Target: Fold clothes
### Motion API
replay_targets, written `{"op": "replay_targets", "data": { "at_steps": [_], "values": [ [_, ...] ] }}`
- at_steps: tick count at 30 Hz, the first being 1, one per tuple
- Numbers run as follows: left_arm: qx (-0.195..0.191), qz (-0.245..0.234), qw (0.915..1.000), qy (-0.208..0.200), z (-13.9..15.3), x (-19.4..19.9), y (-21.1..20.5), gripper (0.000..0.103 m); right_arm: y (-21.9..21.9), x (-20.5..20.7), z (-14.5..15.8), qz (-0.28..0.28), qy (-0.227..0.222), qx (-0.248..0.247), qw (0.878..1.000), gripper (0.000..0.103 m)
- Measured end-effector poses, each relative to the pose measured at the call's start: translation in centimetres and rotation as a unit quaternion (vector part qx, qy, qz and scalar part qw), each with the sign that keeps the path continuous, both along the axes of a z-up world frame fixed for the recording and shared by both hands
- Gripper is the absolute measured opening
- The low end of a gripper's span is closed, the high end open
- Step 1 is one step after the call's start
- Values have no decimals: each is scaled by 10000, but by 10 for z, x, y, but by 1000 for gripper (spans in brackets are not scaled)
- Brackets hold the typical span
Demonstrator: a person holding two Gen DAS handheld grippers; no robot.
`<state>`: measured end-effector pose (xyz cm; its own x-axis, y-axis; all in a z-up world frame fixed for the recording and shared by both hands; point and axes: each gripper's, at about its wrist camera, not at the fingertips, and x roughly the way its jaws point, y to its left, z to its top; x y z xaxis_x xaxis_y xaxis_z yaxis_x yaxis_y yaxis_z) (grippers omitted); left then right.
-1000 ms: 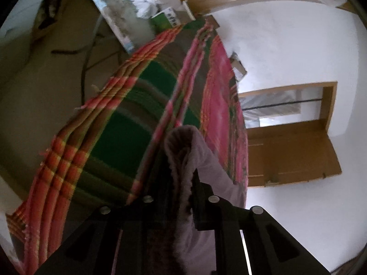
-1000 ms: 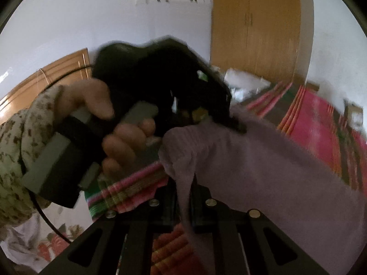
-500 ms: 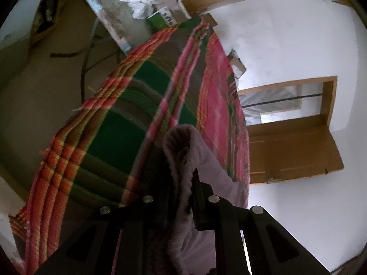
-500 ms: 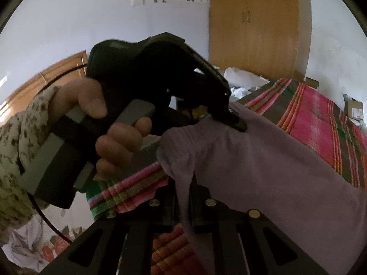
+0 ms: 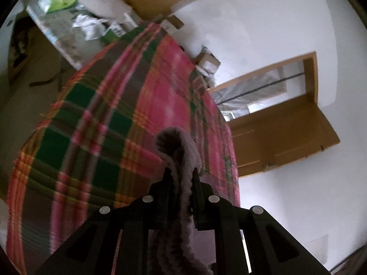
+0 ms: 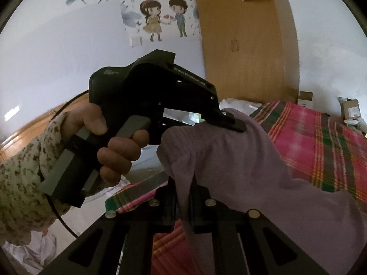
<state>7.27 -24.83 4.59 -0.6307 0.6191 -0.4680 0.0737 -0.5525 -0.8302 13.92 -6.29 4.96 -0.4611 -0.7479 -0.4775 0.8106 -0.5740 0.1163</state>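
We have swung the lilac garment [image 6: 240,160] higher over the plaid bed [image 5: 137,105], toward 12 o'clock; both grippers, left [image 5: 180,176] and right [image 6: 184,183], remain clamped on its edge, ready to fold

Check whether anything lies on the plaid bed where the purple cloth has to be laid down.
Nothing visible does. Both grippers, left and right, already clamp the purple cloth, held above the plaid bed. The bed's visible surface is bare; boxes and clutter sit only past its far edge.
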Motion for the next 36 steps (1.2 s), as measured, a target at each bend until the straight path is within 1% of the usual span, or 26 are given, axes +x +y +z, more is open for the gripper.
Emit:
{"op": "replay_targets", "data": {
  "at_steps": [6,9,11,15,24,29,36],
  "values": [
    [-109,-339,9993,122,20,-11,32,15,19,4,10,-234,31,-218,9995,9],
    [-170,-478,9986,162,27,-16,49,15,37,17,19,-344,-22,-317,9989,9],
    [-216,-590,9978,186,32,-20,61,15,47,13,22,-433,-3,-345,9985,9],
    [-211,-751,9968,173,35,-28,81,15,64,4,25,-617,35,-401,9973,9],
    [-166,-1065,9938,253,46,-37,117,15,99,12,33,-953,200,-503,9940,9],
    [-247,-1272,9913,219,48,-45,137,15,117,14,33,-1116,181,-562,9920,9],
    [-223,-1506,9883,118,43,-56,164,16,142,14,31,-1411,65,-629,9880,9]
  ]
}}
